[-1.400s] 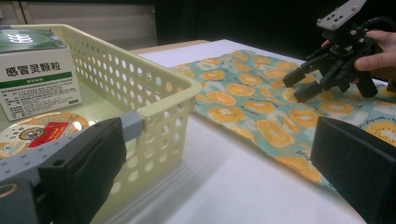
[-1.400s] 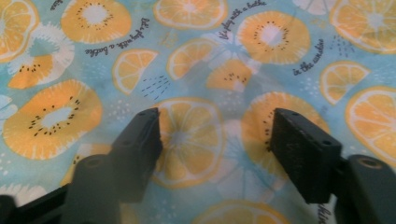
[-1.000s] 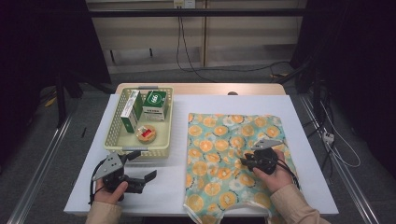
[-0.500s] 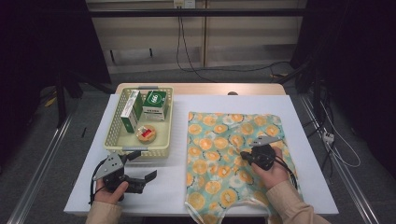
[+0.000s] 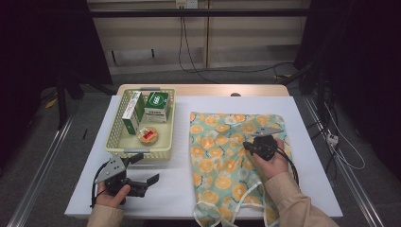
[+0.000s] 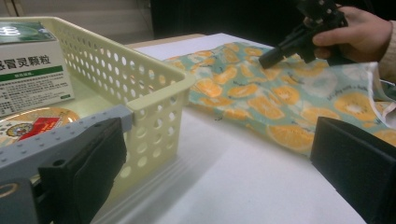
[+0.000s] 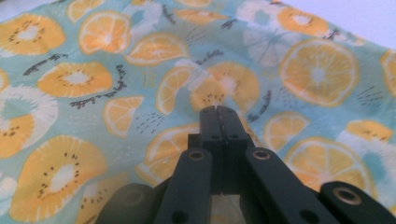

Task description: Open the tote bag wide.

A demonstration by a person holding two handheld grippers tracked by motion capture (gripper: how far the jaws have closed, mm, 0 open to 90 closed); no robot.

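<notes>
The right gripper hangs over the fruit-print cloth bag, jaws having just been closing and now pressed flat together; whether they pinch any cloth I cannot tell. The bag lies spread directly beneath and all around its tips. The left gripper rests on the white table, jaws wide apart and empty, the cream basket just ahead of it.

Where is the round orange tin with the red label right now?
In the high view, the round orange tin lies in the cream perforated basket, at its near end, just in front of the green-and-white boxes.
</notes>
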